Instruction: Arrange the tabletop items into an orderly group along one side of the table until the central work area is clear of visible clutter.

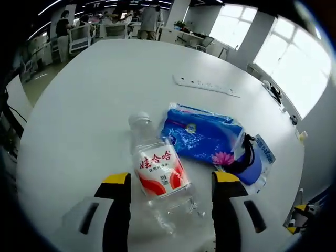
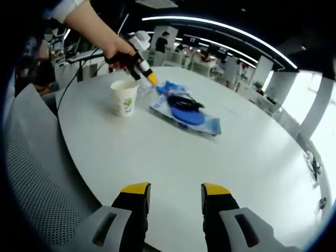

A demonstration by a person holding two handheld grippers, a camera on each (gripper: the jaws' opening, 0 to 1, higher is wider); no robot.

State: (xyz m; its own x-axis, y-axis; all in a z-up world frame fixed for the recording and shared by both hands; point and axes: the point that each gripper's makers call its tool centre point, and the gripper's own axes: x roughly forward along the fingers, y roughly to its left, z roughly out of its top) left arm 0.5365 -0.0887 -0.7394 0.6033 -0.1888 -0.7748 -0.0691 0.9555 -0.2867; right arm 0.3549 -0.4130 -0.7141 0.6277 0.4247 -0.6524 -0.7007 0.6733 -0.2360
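Left gripper view: one clear plastic water bottle with a white cap and red-and-white label [image 1: 157, 176] lies on its side on the round white table [image 1: 84, 121], its lower half between the yellow-tipped jaws of the left gripper [image 1: 170, 181], cap pointing away from the camera. The jaws stand wide, one on either side of the bottle, with a gap showing at each side. Just beside the bottle's far end lies one blue plastic packet printed with a pink flower [image 1: 202, 135], and against its other side rests one dark blue cap-like item on a clear printed bag [image 1: 251, 160]. One long white strip [image 1: 206, 85] lies farther off across the table, well apart from the group. Right gripper view: the right gripper [image 2: 176, 191] hangs over a bare stretch of the same table [image 2: 252, 157], its two yellow-tipped jaws parted with nothing between them. Well ahead, one white paper cup with a green print [image 2: 124, 97] stands upright near the table's far edge; near it lie the blue packet [image 2: 173, 89] and the blue cap-like item [image 2: 188, 114]. A person's hand [image 2: 118, 52] holds the other gripper down beside the cup.
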